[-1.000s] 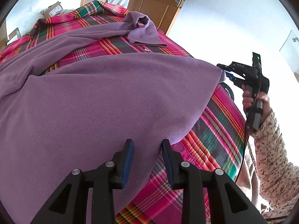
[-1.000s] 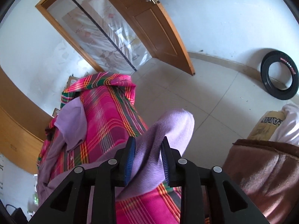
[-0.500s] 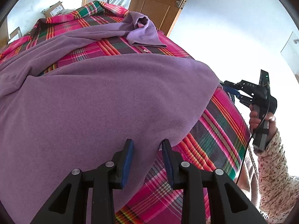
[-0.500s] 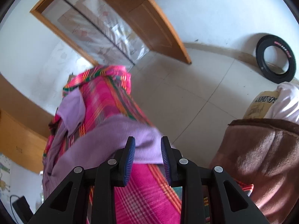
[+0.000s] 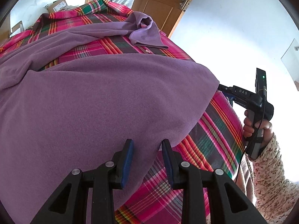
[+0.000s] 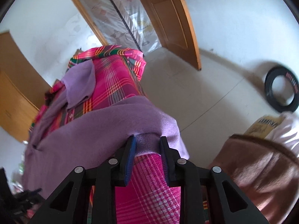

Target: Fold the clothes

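While both tongs, left (image 5: 146,145) and right (image 6: 147,141), stand apart at the purple garment's (image 5: 102,100) lower hem, clamp both corners evenly, keeping the edge taut.

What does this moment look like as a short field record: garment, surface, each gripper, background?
garment: purple garment spread flat, one sleeve lying at the far end
surface: pink plaid cloth under it
left gripper: jaws open over the near hem
right gripper: jaws open around the garment's corner, not clamped
background: wooden door, black tyre on the floor, brown blanket
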The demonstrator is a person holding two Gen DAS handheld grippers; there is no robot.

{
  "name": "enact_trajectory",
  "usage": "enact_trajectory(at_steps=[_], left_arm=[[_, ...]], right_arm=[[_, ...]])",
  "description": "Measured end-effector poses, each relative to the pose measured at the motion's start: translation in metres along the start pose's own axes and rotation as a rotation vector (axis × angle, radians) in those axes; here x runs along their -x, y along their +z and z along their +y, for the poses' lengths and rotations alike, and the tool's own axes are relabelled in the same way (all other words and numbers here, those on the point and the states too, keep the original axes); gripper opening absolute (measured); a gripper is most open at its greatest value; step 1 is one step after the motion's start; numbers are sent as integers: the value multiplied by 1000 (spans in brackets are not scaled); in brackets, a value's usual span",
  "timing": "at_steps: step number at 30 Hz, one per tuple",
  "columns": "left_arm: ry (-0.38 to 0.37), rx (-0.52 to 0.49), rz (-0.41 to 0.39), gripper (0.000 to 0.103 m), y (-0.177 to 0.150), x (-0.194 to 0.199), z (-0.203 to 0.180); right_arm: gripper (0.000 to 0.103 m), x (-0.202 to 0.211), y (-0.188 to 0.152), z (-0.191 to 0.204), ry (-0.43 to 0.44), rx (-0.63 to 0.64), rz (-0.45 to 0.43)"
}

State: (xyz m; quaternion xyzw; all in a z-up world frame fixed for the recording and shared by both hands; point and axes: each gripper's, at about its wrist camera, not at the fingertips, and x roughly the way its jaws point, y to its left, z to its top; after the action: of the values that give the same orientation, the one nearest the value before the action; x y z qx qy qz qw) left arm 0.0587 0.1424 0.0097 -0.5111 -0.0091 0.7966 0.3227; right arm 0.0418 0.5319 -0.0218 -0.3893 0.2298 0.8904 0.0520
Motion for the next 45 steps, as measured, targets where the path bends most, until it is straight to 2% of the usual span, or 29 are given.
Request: enact_trajectory(at_steps=[2,4,10,13,14,15,19,23,25,28,30,32,38,42,45], left_arm=[[2,7,-2,31,0,0,0],[5,15,-4,31,1,0,0],[11,48,-6,31,2,1,0],[6,51,-4,20,0,2,-1],[-1,50,-1,11,-1,2,-2],[-10,45,3,9,-2,2,-3],[-28,22,0,3,-7,7,-8],[-51,9,3,2,-14,12,-10],[-37,8,3,2,-15,11,-9],[-7,0,10,5,-14,9,-9],[17,-17,12,19,-15,10,-9],[34,-49,10,24,-18,14,-10],[114,-91,-2,30,-28,17,-8],[117,-159,15,31,-33,10,-18],[148,-184,8,32,-29,4,-22]], right_arm=[[7,2,0,3,-13,17,-7],[5,4,0,5,-26,34,-14],[5,16,2,7,-49,57,-45],[4,28,6,1,-41,39,-73],[4,31,7,-1,-34,32,-74],[4,33,7,-3,-27,26,-74],[4,38,5,-5,-24,25,-66],[4,39,0,-8,-44,30,-52],[4,35,-2,-9,-66,42,-41],[4,25,-4,-7,-100,47,-24],[4,23,-6,-5,-120,55,-26],[4,21,-8,-2,-142,64,-29],[4,27,-11,-5,-132,30,-44],[5,26,-12,0,-147,36,-41],[5,24,-13,3,-161,38,-35]])
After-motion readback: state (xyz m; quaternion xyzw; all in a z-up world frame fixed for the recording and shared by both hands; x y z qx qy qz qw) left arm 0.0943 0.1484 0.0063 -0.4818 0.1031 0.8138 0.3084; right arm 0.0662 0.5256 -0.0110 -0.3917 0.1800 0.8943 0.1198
